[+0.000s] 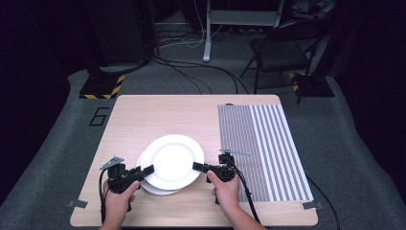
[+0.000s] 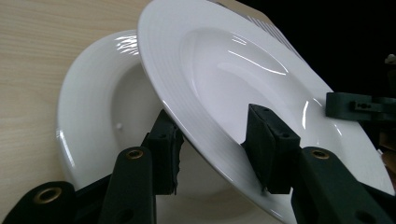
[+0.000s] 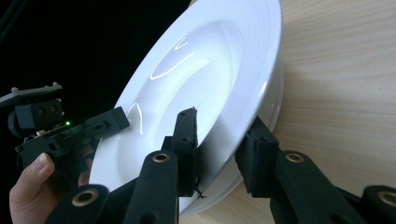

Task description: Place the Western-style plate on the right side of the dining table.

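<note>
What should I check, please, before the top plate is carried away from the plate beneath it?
1. Left gripper straddles the top plate rim, one jaw under, one over: ok.
2. Right gripper straddles the opposite rim: ok.
3. Pads firmly pressing the rim on both sides: cannot tell; in the left gripper view the lower pad appears slightly off the rim.
4. Top plate lifted off the lower plate: ok on the left gripper's side, where it is tilted up; the rest cannot tell.
5. Lower plate resting on the table, untouched by either gripper: cannot tell.
6. Striped mat at the right free of objects: ok.
</note>
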The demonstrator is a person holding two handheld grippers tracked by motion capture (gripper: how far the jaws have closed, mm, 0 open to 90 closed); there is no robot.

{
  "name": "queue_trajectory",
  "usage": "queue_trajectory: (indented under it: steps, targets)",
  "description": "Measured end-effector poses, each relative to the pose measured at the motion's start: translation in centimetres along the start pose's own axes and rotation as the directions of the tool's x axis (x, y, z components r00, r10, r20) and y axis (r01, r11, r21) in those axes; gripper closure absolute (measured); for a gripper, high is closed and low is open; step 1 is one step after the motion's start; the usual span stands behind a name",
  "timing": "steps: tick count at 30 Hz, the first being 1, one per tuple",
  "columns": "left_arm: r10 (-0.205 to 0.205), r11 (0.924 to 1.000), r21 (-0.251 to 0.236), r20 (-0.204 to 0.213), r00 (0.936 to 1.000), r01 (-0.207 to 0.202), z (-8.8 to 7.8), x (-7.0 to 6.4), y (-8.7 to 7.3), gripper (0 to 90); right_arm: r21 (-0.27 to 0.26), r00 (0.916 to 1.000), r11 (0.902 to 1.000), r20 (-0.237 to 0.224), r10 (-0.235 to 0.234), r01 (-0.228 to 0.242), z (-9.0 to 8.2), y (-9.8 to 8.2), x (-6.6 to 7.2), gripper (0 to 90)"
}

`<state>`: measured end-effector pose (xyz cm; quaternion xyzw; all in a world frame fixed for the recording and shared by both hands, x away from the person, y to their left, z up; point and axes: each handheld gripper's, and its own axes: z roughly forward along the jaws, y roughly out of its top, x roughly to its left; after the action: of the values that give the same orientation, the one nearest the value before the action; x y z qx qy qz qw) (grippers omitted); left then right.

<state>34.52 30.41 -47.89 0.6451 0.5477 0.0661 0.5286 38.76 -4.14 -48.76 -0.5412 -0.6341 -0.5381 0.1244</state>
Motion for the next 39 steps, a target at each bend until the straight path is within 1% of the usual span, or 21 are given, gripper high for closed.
queue_trajectory:
  steps: [2,4,6,7,8,9,10,11,13,14,15,16,17,18,25,26,29,31,35,38,39]
  targets:
    - [0.018,0.9998,-0.011,-0.003,0.9998,-0.018,0.1,-0.4,0.3,56.2,-0.007,0.9999,0.9999,0.0,-0.013,0.013,-0.2,0.2,0.1,69.3]
    - [0.022,0.9997,-0.013,-0.002,0.9997,-0.022,0.2,-0.8,0.6,56.2,-0.016,0.9999,0.9998,-0.006,-0.012,0.012,-0.4,0.4,0.0,69.2]
    - [0.042,0.9991,-0.011,-0.01,0.9991,-0.042,0.4,-1.0,0.8,56.2,-0.025,0.9999,0.9995,-0.002,-0.017,0.017,-0.6,0.6,-0.1,69.1]
    - [0.036,0.9992,-0.014,-0.009,0.9993,-0.037,0.5,-1.2,0.9,56.2,-0.026,0.9999,0.9995,0.0,-0.016,0.016,-0.7,0.6,-0.1,69.2]
    - [0.042,0.999,-0.017,-0.009,0.9991,-0.042,0.6,-1.3,1.0,56.2,-0.032,0.9998,0.9993,0.002,-0.018,0.018,-0.9,0.7,-0.1,69.1]
    - [0.045,0.9987,-0.023,-0.009,0.999,-0.045,0.8,-1.4,1.1,56.2,-0.04,0.9995,0.9988,0.001,-0.03,0.03,-1.0,0.8,-0.1,69.1]
    - [0.042,0.9989,-0.02,-0.003,0.9991,-0.042,0.8,-1.5,1.2,56.1,-0.042,0.9996,0.9987,0.001,-0.027,0.027,-1.2,0.8,-0.1,69.2]
    - [0.052,0.9984,-0.022,-0.003,0.9986,-0.052,0.9,-1.5,1.4,56.2,-0.047,0.9996,0.9985,-0.002,-0.028,0.028,-1.3,0.9,-0.2,69.1]
    - [0.047,0.9984,-0.031,-0.004,0.9989,-0.047,1.1,-1.8,1.6,56.2,-0.053,0.9997,0.9983,-0.011,-0.023,0.022,-1.5,1.1,-0.2,69.1]
    - [0.057,0.998,-0.026,-0.005,0.9984,-0.057,1.2,-1.9,1.7,56.1,-0.053,0.9997,0.9983,-0.013,-0.023,0.022,-1.6,1.3,-0.3,68.9]
    - [0.056,0.9979,-0.031,-0.004,0.9984,-0.057,1.3,-2.0,1.8,56.2,-0.057,0.9994,0.9978,-0.007,-0.034,0.033,-1.7,1.3,-0.3,68.8]
    - [0.069,0.9972,-0.029,-0.003,0.9976,-0.069,1.4,-2.1,1.9,56.2,-0.06,0.9993,0.9975,-0.004,-0.038,0.037,-1.8,1.4,-0.3,68.9]
    - [0.065,0.9973,-0.034,-0.001,0.9979,-0.065,1.5,-2.2,1.9,56.2,-0.065,0.9993,0.9972,-0.004,-0.037,0.037,-1.9,1.5,-0.3,68.9]
    - [0.074,0.9967,-0.035,0.0,0.9973,-0.074,1.6,-2.3,2.0,56.2,-0.077,0.9989,0.9959,-0.003,-0.048,0.047,-2.0,1.5,-0.3,68.9]
    - [0.098,0.9941,-0.045,-0.008,0.9951,-0.099,2.1,-2.8,2.3,56.2,-0.094,0.9982,0.9937,-0.003,-0.061,0.06,-2.5,1.6,-0.6,68.6]
    - [0.097,0.9944,-0.041,-0.008,0.9952,-0.097,2.2,-3.0,2.3,56.2,-0.091,0.9985,0.9943,0.002,-0.055,0.055,-2.6,1.6,-0.6,68.4]
    - [0.111,0.9929,-0.041,-0.011,0.9938,-0.111,2.6,-3.3,2.4,56.2,-0.102,0.998,0.9928,0.013,-0.061,0.062,-2.8,1.6,-0.7,68.3]
    - [0.118,0.9918,-0.047,-0.008,0.9929,-0.119,2.9,-3.4,2.5,56.2,-0.11,0.9973,0.9913,0.018,-0.071,0.073,-3.1,1.6,-0.8,68.1]
    - [0.131,0.9905,-0.042,0.004,0.9914,-0.131,3.5,-3.9,2.6,56.2,-0.119,0.9971,0.9903,0.033,-0.068,0.072,-3.8,1.6,-1.1,67.5]
    - [0.141,0.9894,-0.036,0.01,0.9899,-0.141,4.0,-4.3,2.8,56.2,-0.135,0.9957,0.9872,0.048,-0.08,0.086,-4.2,1.6,-1.4,66.8]
    - [0.142,0.9892,-0.039,0.013,0.9898,-0.141,4.2,-4.4,2.8,56.2,-0.134,0.9957,0.9876,0.052,-0.077,0.083,-4.3,1.6,-1.4,66.5]
